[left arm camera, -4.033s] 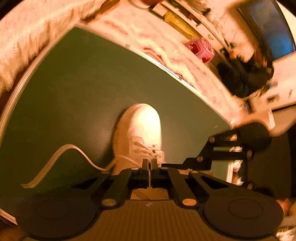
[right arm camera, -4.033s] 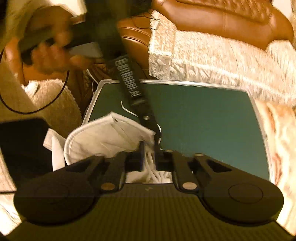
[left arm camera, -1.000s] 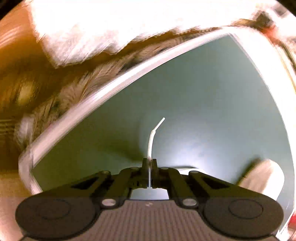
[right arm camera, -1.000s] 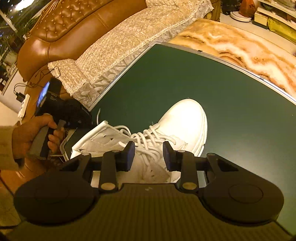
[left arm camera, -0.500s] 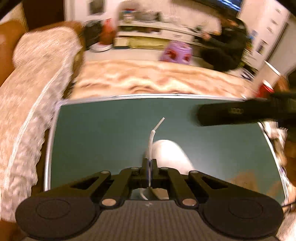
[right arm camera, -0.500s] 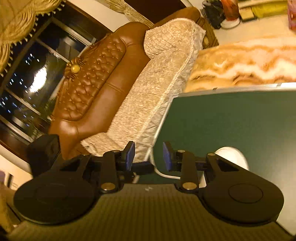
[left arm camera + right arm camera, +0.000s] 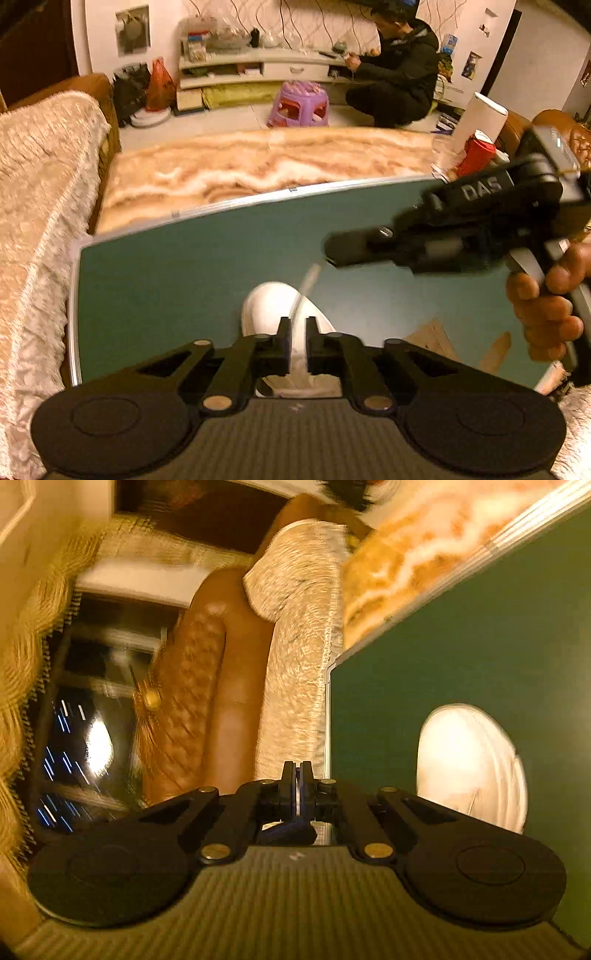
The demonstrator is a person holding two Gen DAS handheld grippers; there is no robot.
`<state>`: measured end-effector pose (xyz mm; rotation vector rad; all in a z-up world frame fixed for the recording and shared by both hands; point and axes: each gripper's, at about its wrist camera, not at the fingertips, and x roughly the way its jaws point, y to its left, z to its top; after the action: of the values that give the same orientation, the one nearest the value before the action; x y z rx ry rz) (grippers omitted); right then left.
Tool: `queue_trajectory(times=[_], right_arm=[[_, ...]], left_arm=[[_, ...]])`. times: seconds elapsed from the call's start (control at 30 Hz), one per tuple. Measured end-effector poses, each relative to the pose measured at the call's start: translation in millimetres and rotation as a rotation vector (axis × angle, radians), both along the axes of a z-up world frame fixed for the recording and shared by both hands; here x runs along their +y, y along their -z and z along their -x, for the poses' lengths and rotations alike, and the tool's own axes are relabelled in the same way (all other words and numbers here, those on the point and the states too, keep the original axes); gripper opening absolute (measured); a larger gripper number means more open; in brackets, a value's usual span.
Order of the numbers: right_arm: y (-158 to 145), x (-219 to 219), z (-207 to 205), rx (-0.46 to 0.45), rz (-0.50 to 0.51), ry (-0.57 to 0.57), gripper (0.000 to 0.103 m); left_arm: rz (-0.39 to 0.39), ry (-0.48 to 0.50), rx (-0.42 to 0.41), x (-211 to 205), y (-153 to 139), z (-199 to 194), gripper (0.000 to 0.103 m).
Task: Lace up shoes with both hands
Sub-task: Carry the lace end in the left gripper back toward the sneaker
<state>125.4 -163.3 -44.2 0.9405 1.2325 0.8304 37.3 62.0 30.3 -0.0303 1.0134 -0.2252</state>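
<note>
A white shoe (image 7: 269, 306) stands on the green mat (image 7: 184, 266), toe pointing away from me. Its white lace (image 7: 306, 288) rises from between the jaws of my left gripper (image 7: 297, 325). Those jaws are opening, and the lace stands loosely in the gap. My right gripper (image 7: 328, 254), held by a hand (image 7: 546, 306), reaches in from the right, and its tips meet the lace's upper end. In the right wrist view the right gripper (image 7: 297, 770) is shut with the lace hidden, and the shoe's toe (image 7: 469, 760) lies to the right on the mat (image 7: 480, 646).
A sofa with a cream cover (image 7: 37, 184) runs along the mat's left edge. A marble-patterned tabletop (image 7: 258, 166) lies beyond the far edge, with a red cup (image 7: 476, 155) at its right end. Further back are a purple stool (image 7: 299, 103) and a crouching person (image 7: 399, 85).
My left gripper's jaws have parted around the lace they were pinching. The right gripper has come closer to the lace end, rolled, and gone from open to shut.
</note>
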Motion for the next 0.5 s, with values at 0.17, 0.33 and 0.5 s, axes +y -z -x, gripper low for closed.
queue_trajectory(times=[0.17,0.33,0.5], right_arm=[[24.9,-15.2,2.3,0.117,-0.106,0.045,0.003],[37.7,-19.8,2.8,0.150,-0.140,0.048,0.003],[41.6,-22.2,3.6,0.165,-0.152,0.045,0.003]], left_arm=[[-0.020,0.079,-0.063,-10.7,-2.3,-5.4,0.028],[0.002,0.148,-0.078,-19.4,5.9,-11.3,0.010],[0.022,0.175,-0.071,-24.4,8.7,-12.6,0.003]])
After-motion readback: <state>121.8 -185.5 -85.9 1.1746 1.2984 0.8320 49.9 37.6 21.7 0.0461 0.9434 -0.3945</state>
